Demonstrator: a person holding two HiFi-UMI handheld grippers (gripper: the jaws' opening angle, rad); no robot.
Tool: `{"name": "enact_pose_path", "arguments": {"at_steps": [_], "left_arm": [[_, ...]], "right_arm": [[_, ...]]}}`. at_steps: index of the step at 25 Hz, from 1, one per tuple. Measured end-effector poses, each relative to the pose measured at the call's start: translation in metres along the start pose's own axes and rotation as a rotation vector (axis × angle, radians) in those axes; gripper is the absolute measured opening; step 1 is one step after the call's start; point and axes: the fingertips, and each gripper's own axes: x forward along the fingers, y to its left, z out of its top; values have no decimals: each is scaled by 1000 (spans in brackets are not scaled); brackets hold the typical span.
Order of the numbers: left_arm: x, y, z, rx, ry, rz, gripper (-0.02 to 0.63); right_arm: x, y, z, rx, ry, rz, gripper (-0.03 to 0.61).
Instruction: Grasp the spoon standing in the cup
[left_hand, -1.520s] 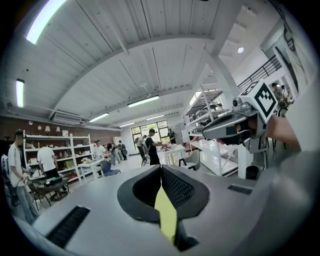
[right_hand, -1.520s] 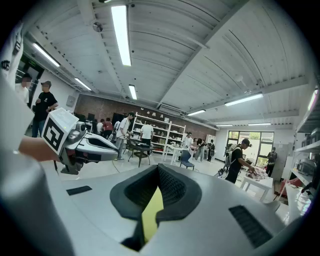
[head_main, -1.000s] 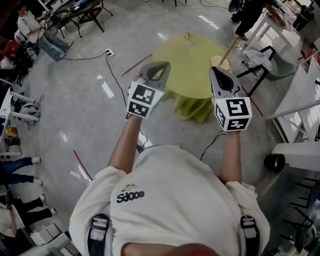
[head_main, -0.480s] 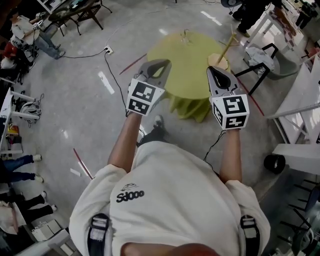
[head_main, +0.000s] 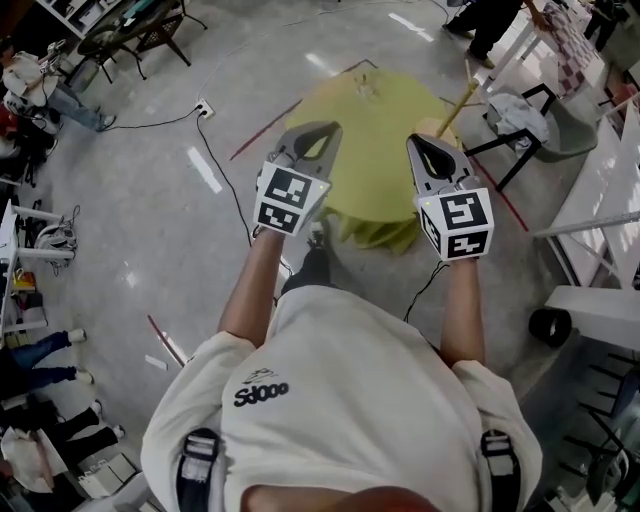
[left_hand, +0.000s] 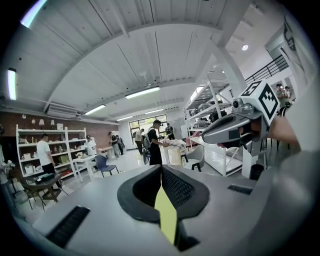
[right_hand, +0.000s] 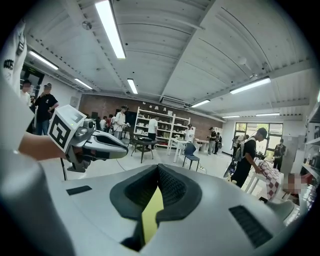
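While the left gripper (head_main: 327, 131) and right gripper (head_main: 416, 141) hang short of the round yellow-draped counter (head_main: 385, 125), fingers fully closed on nothing, approach seems in hand: close in, then open toward the tiny upright item (head_main: 372, 77) at its far edge, presumably the spoon-holding cup.

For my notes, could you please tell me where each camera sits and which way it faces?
Head view: on the head, facing steeply down at the yellow table; shows torso, arms, left gripper, right gripper.
Left gripper view: on the left gripper, facing along its shut jaws across the hall.
Right gripper view: likewise on the right gripper.
Shared: each gripper view shows the other gripper.
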Motion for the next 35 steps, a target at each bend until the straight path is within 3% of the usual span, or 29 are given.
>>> {"name": "enact_pose_path", "arguments": {"at_steps": [6, 14, 19, 24, 31, 35], "left_arm": [[43, 68, -15, -39, 20, -21, 32], [99, 147, -22, -53, 33, -67, 32], [132, 183, -46, -75, 65, -108, 32], [166, 209, -76, -110, 120, -137, 32], [206, 202, -121, -158, 215, -129, 32], [216, 205, -144, -187, 269, -95, 32]], "right_arm": [[69, -19, 7, 18, 42, -19, 21], [158, -60, 20, 146, 53, -74, 22], [215, -77, -6, 207, 138, -106, 21], [258, -93, -35, 185, 222, -123, 23], [298, -105, -97, 99, 335, -11, 45], [323, -101, -123, 60, 379, 78, 92]]}}
